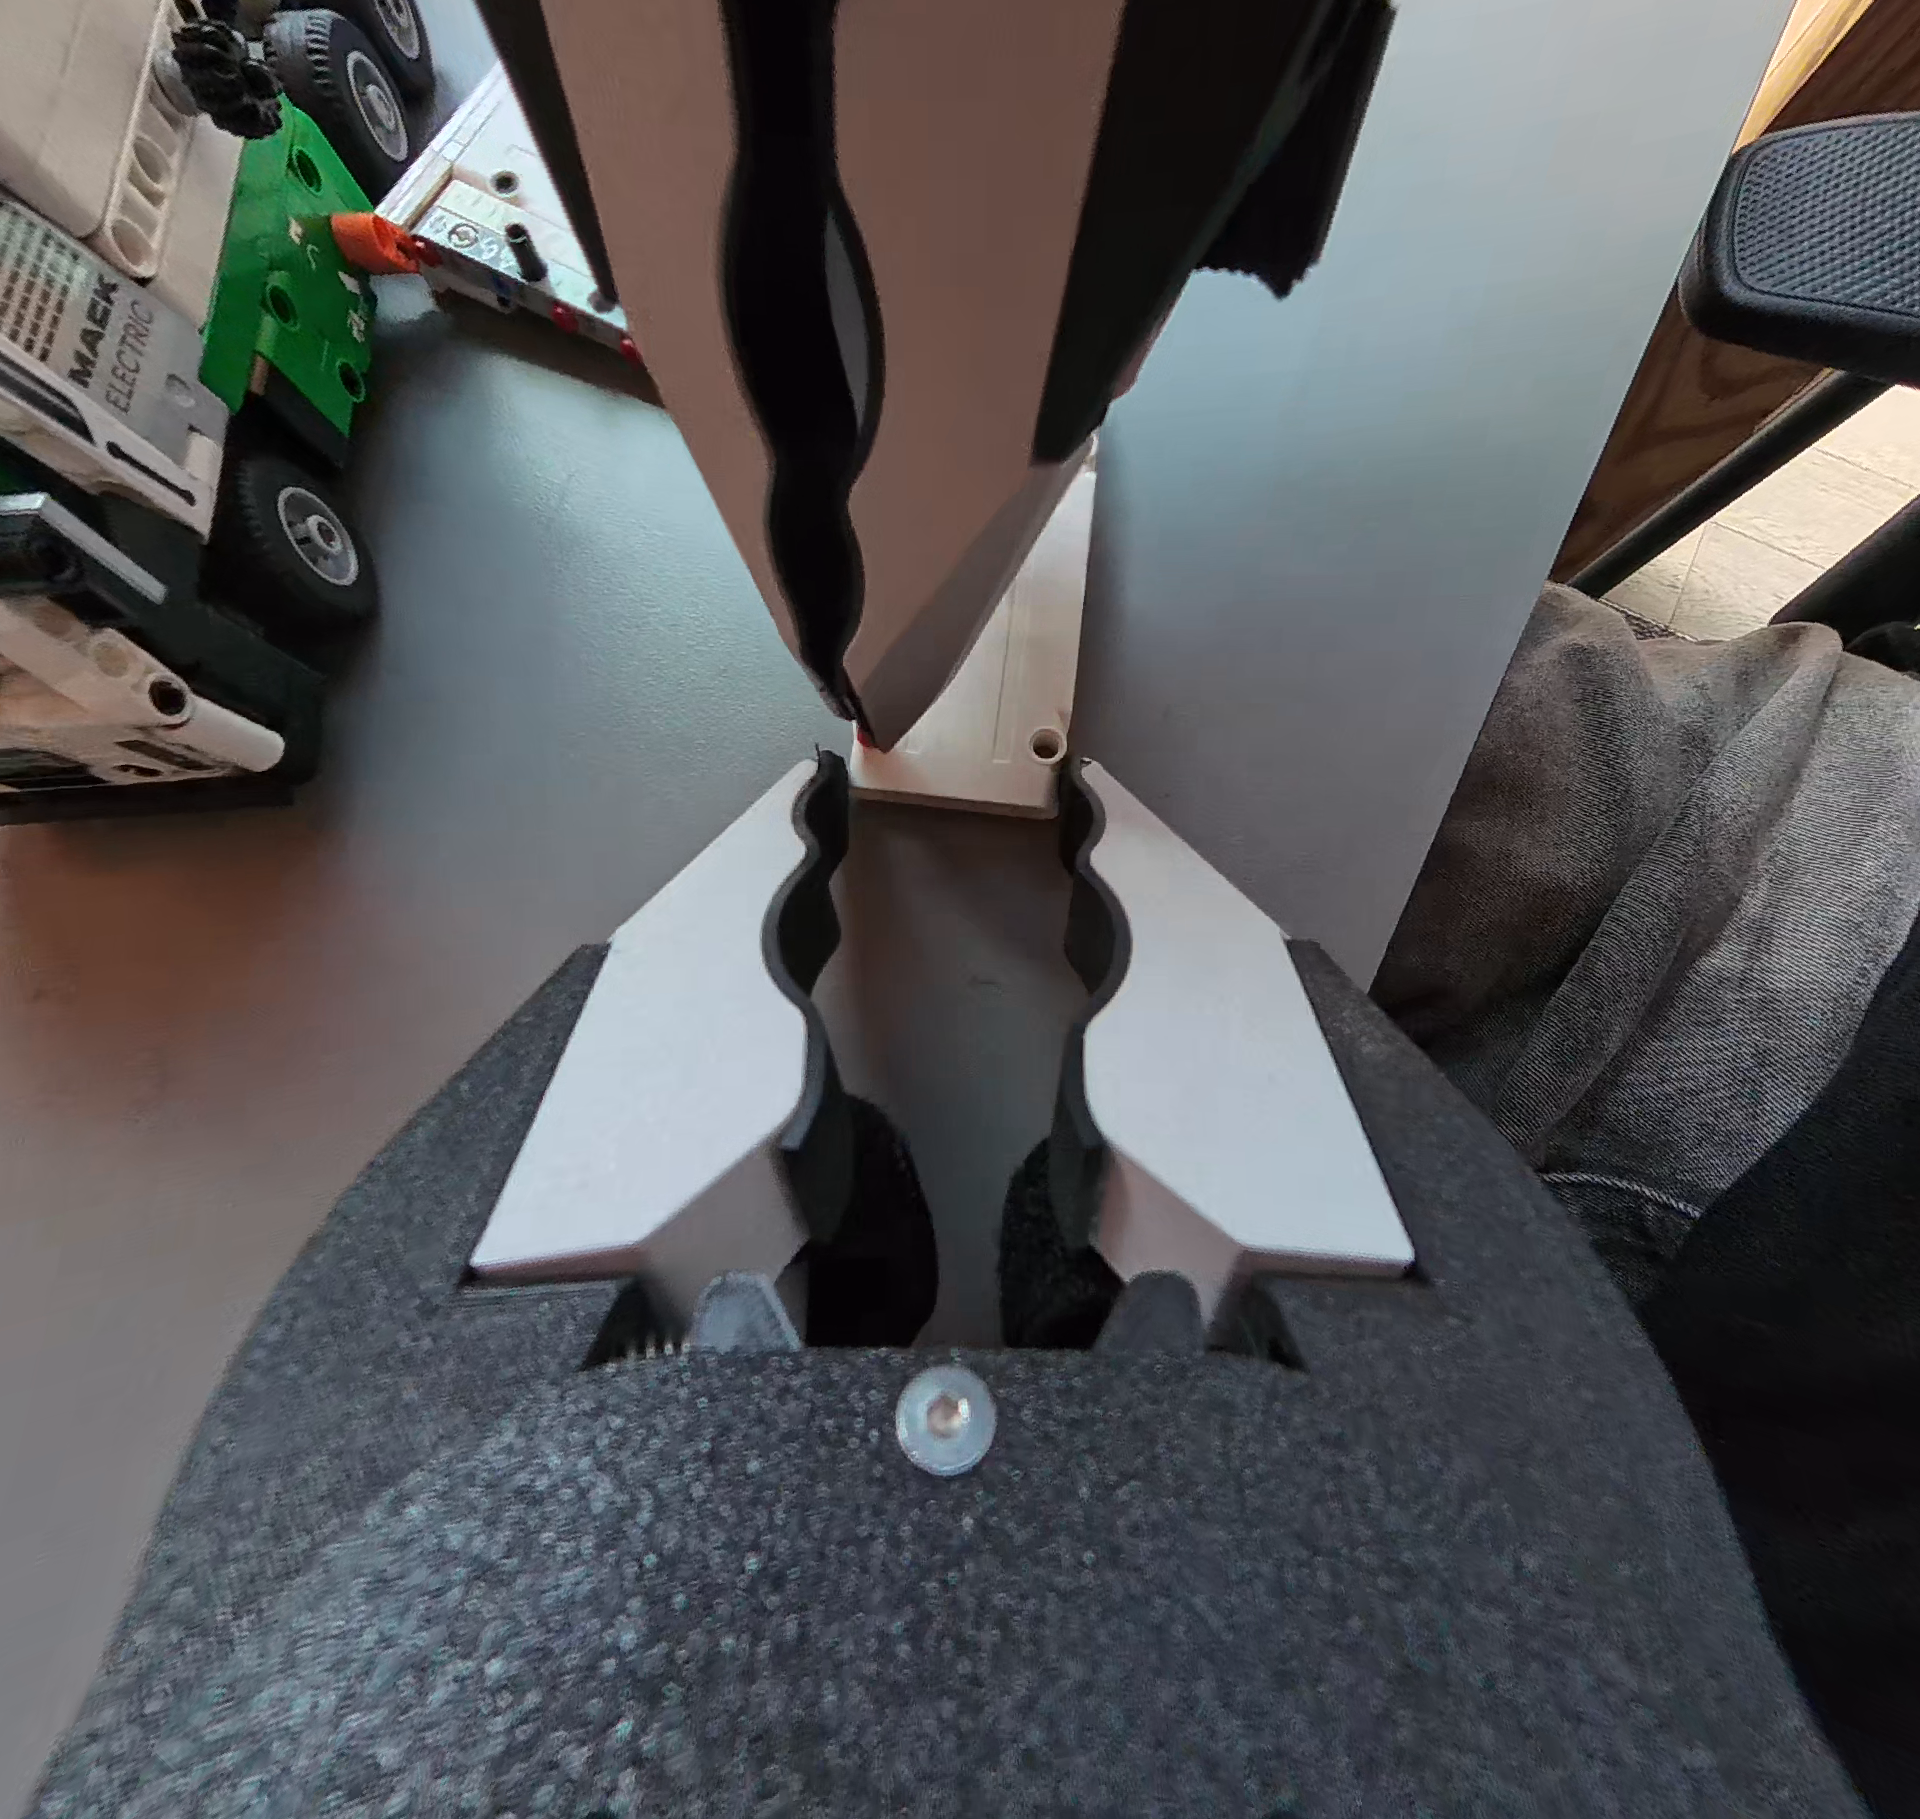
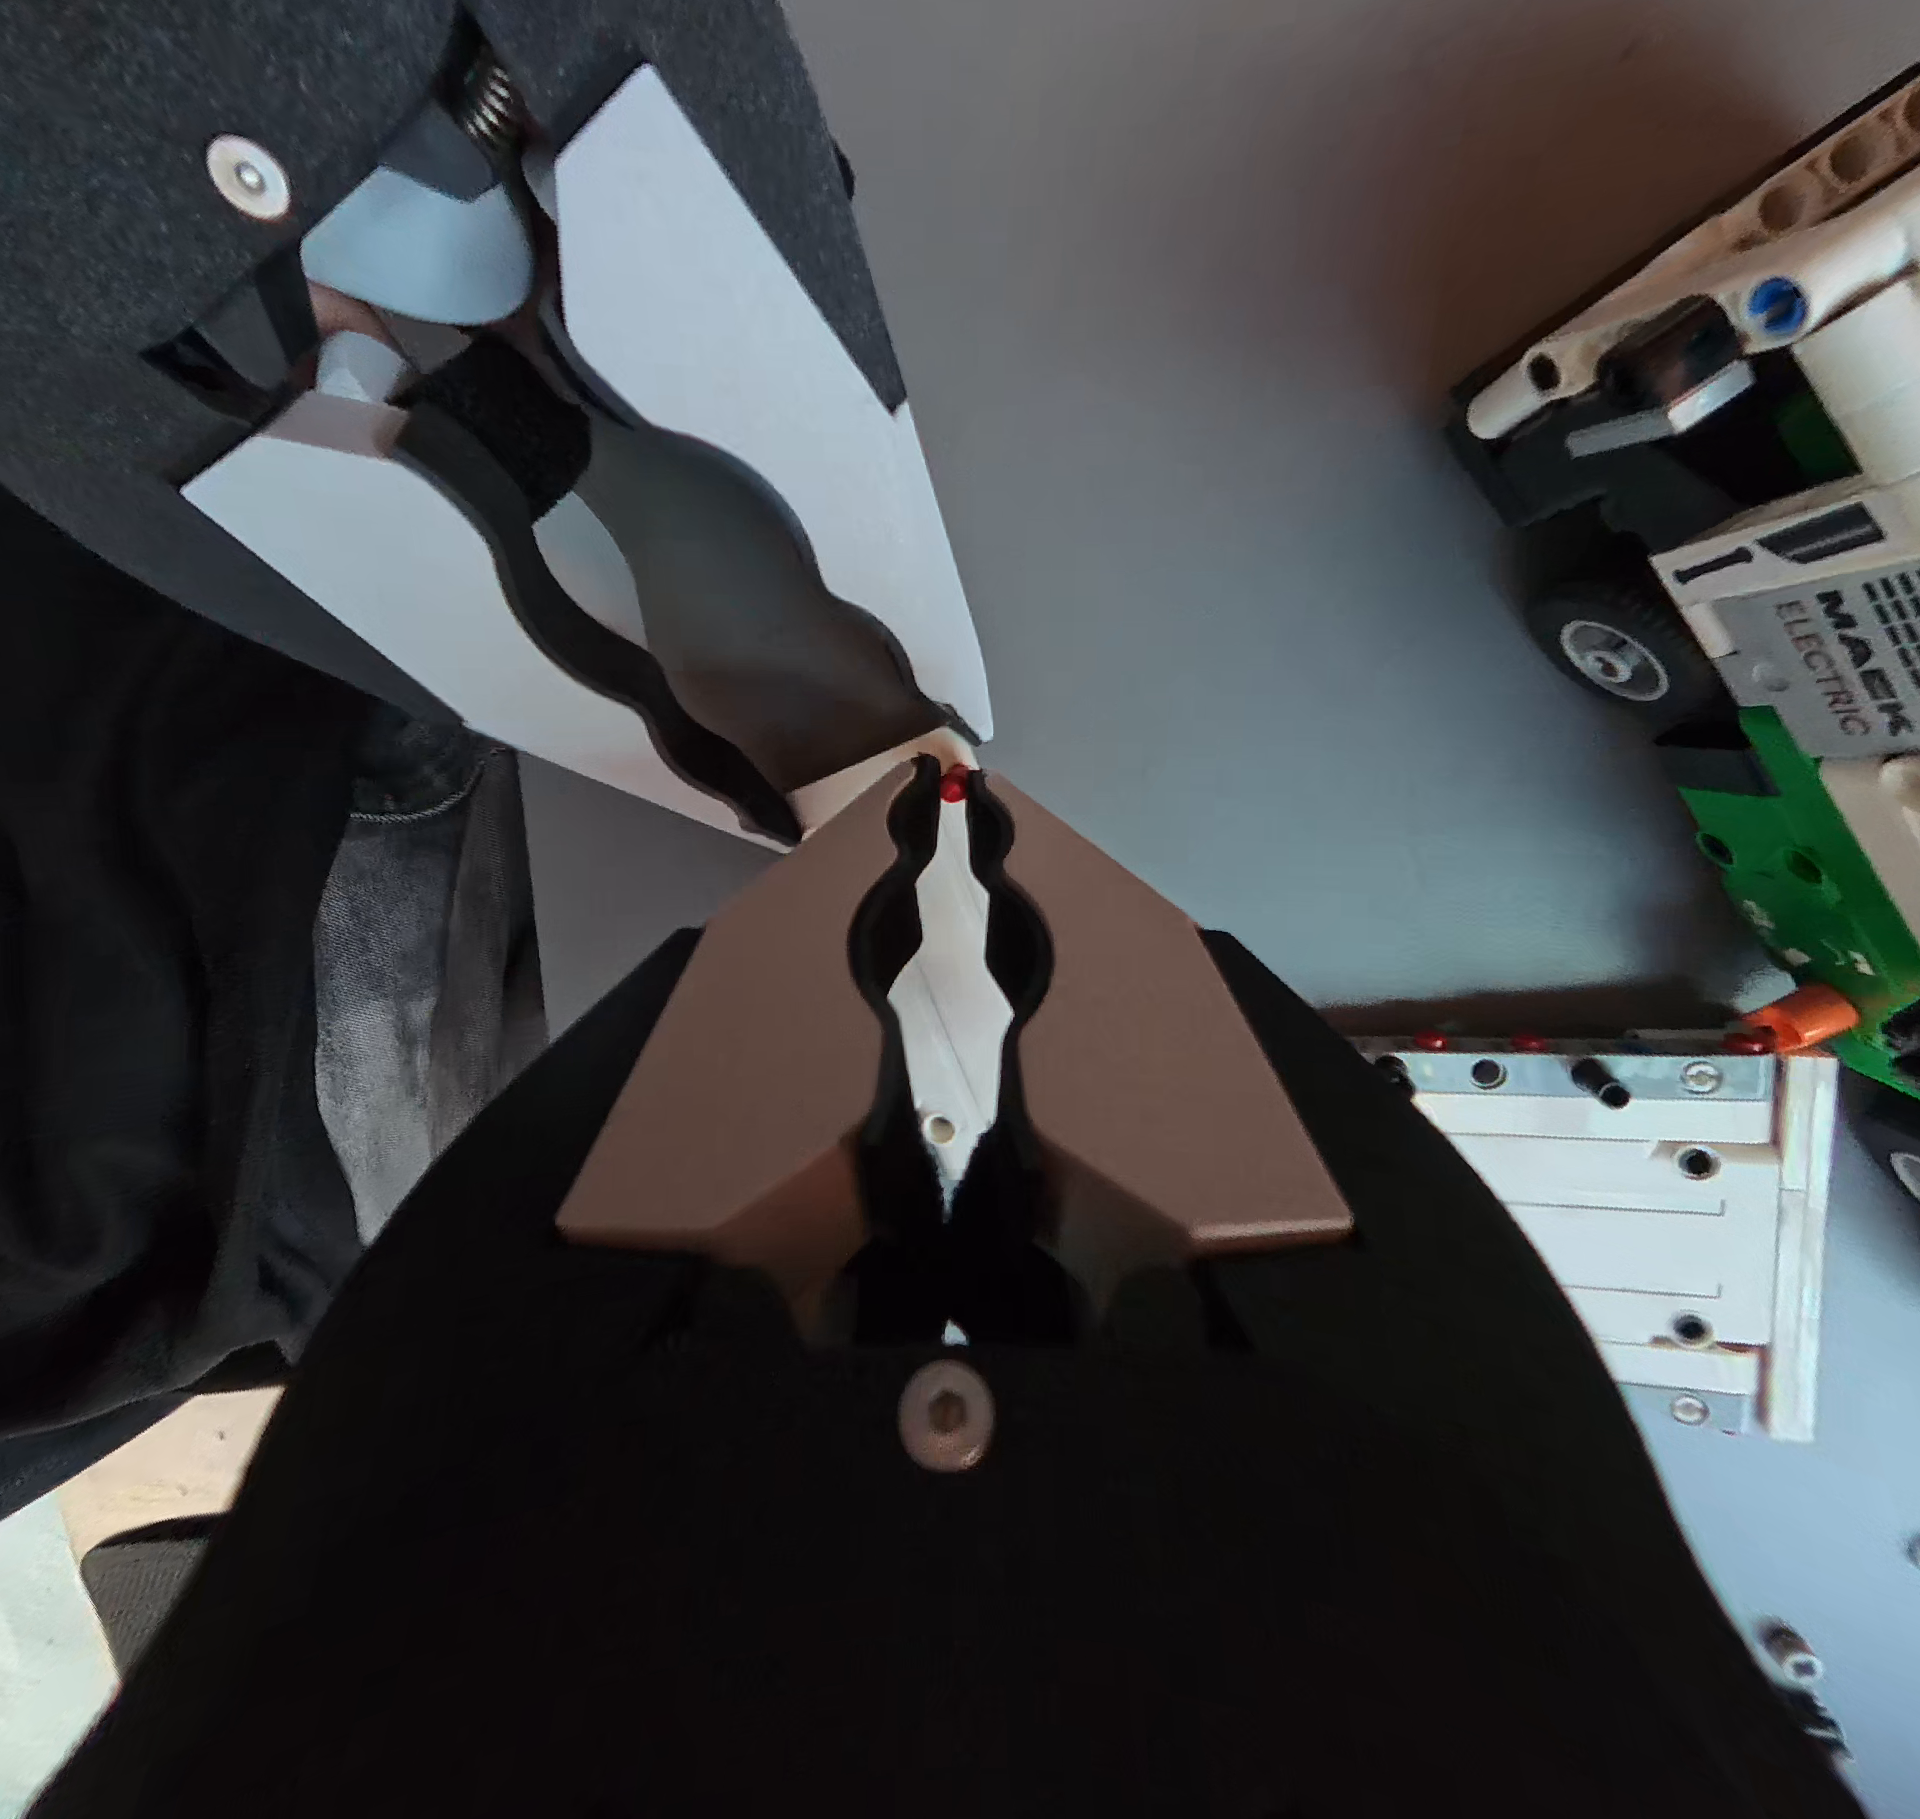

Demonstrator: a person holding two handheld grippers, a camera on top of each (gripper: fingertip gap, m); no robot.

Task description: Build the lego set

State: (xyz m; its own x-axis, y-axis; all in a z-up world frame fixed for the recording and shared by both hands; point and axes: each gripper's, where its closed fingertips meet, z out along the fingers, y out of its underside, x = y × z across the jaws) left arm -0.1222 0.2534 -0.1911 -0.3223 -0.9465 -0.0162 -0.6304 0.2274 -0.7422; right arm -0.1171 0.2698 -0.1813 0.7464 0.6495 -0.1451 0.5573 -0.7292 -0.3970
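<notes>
Pinching a tiny red stud (image 2: 952,785) over the white panel's (image 1: 1023,668) end, the right claw (image 2: 950,782) faces the spread, empty left claw (image 1: 951,767).

This looks like a home or office desk corner used for hobby model building. A plain grey matte tabletop (image 1: 468,834) carries a white and green brick-built toy truck with black rubber wheels (image 1: 208,367) and a loose white brick-built panel with red studs (image 2: 1600,1239). Beside the tabletop stand a black textured chair armrest (image 1: 1829,211), a brown wooden panel (image 1: 1704,356) and a pale tiled floor (image 1: 1766,543).
</notes>
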